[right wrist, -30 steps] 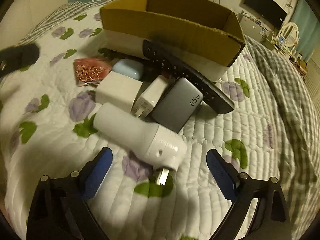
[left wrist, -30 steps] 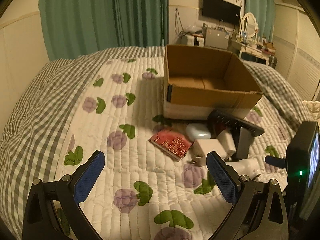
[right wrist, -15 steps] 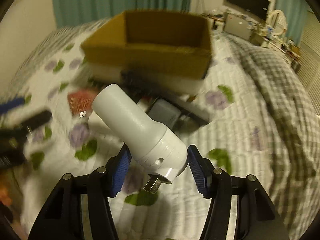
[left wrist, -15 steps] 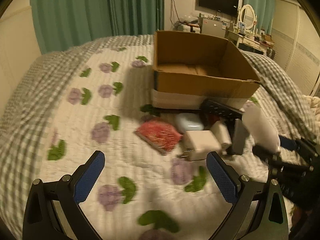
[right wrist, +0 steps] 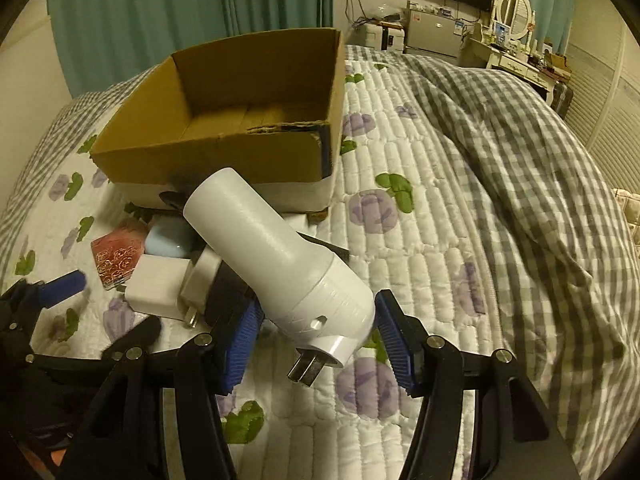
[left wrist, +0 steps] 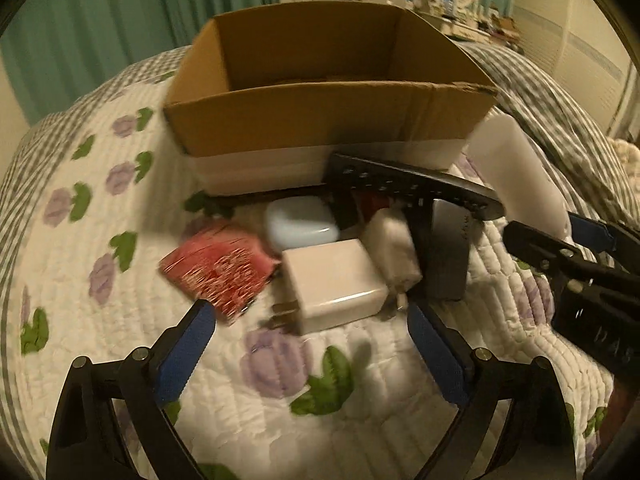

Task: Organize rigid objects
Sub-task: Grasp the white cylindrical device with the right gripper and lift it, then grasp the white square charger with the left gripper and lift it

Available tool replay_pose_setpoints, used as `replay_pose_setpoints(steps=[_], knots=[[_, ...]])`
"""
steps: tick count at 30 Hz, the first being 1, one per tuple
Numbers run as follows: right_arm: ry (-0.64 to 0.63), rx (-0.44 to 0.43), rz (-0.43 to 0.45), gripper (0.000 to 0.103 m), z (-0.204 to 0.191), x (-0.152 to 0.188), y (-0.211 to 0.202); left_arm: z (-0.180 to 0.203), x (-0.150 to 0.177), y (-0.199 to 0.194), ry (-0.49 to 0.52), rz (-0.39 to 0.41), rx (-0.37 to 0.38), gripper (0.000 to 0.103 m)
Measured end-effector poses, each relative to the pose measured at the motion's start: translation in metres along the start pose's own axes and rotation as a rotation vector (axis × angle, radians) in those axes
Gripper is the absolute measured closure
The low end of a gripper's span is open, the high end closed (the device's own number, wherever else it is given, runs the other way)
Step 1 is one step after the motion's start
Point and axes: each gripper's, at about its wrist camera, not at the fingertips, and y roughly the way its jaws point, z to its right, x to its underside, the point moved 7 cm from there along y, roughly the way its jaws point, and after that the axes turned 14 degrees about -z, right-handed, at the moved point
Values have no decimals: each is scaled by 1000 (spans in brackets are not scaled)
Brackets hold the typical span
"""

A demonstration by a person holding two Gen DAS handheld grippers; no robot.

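A quilted bed [right wrist: 420,240] carries an open cardboard box [right wrist: 224,160] with small chargers piled before it. The right tool [right wrist: 316,344] is clamped on a white cylindrical plug-in device [right wrist: 280,264], lifted near the box; it should clear the near wall before release. The left tool [left wrist: 308,352] hangs spread apart over a white charger cube [left wrist: 332,284]. A second ago the device lay on the quilt.

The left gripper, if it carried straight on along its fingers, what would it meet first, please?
Most likely the white square charger, lying on the quilt between the open fingers of the left gripper; the cardboard box sits farther on. Depth is uncertain.
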Motion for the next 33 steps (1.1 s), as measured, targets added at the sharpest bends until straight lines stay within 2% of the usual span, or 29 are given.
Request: replay_pose_setpoints(steps=[1, 3, 5, 8, 15, 19, 20, 21, 22, 26, 28, 29, 31, 32, 33], knots=[[-4, 0, 1, 46, -2, -1, 1, 2, -2, 3, 11, -10, -2, 9], [-12, 3, 4, 46, -4, -2, 2, 4, -6, 13, 25, -38, -19, 26], [-12, 4, 10, 46, -4, -1, 1, 6, -7, 20, 30, -66, 0, 35], [0, 0, 11, 46, -1, 0, 2, 5, -6, 23, 32, -75, 24, 37], [-6, 9, 12, 46, -1, 5, -2, 0, 9, -11, 19, 28, 44, 38], [0, 4, 26, 46, -2, 5, -13, -8, 19, -32, -11, 52, 75, 39], [0, 2, 31, 46, -2, 4, -17, -11, 19, -40, -22, 72, 64, 85], [-4, 2, 37, 46, -4, 4, -21, -12, 18, -49, -21, 90, 105, 97], [-8, 5, 44, 46, -5, 4, -26, -14, 12, -54, -32, 93, 117, 98], [-28, 19, 68, 46, -10, 1, -45, -16, 7, -72, 16, 105, 93, 98], [-30, 22, 77, 46, -11, 0, -51, -11, 10, -68, 29, 77, 133, 97], [-28, 23, 79, 46, -11, 1, -53, -11, 13, -63, 20, 65, 121, 92], [-24, 24, 77, 46, -9, 2, -54, -6, 18, -51, 31, 34, 105, 60], [-23, 27, 75, 46, -8, 3, -54, -4, 22, -46, 34, 19, 103, 26], [-23, 29, 73, 46, -7, 4, -53, -3, 26, -43, 29, 17, 104, 14]])
